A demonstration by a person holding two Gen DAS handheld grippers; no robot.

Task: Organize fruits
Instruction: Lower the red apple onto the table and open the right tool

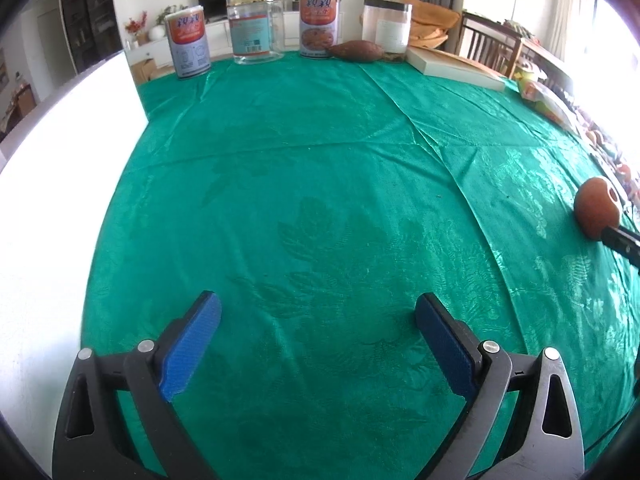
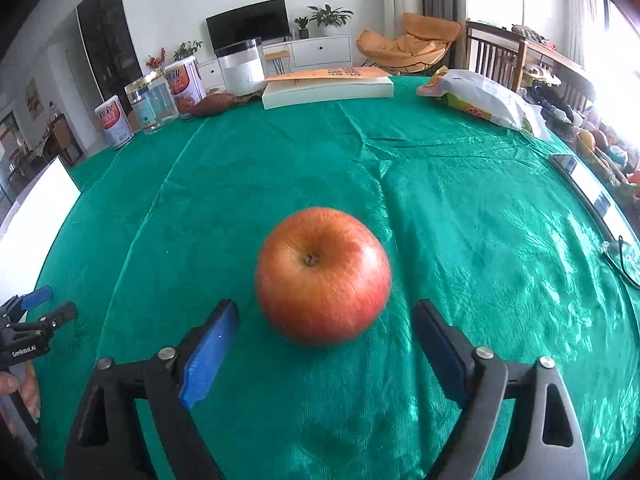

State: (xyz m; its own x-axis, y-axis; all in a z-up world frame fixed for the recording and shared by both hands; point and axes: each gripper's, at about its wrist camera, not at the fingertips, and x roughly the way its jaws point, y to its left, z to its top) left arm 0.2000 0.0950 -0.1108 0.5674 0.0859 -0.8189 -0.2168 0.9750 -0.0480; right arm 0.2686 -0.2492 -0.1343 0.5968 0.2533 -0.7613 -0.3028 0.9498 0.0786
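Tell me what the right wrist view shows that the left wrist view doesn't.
Only the right wrist view shows the apple's stem end, the right tool open just short of it, a snack bag and a hand. Only the left wrist view shows the left tool open over bare cloth. Both show the apple, green tablecloth, cans, book and sweet potato.
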